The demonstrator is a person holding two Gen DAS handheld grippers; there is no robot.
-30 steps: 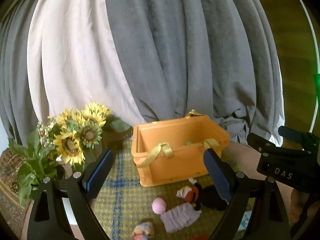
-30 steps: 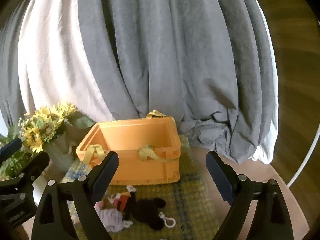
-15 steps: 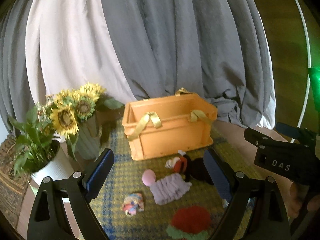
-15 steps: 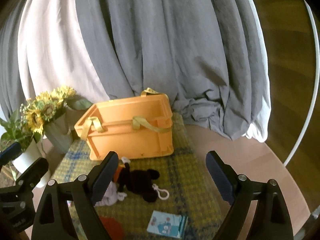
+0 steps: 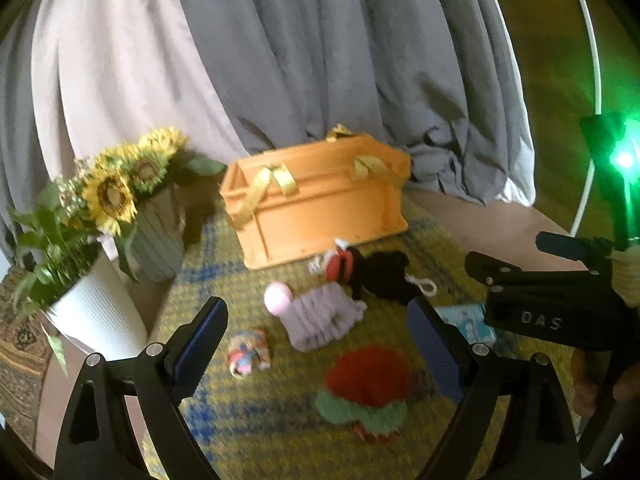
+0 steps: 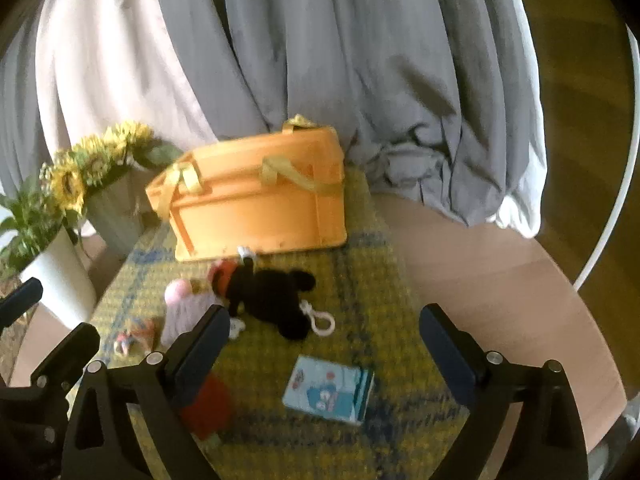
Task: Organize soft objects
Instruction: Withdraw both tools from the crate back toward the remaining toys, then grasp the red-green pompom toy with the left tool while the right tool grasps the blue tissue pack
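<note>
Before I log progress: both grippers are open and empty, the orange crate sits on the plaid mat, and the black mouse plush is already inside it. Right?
Not quite. The black mouse plush lies on the plaid mat in front of the orange crate, as the right wrist view shows. The left gripper and right gripper are open and empty.

Backdrop: draped fabric behind a round wooden surface.

Grey curtains and a pale beige curtain hang in folds. A yellow-and-blue plaid cloth covers the surface. Wooden floor shows at right; patterned rug at left. Green light glows at right.
</note>
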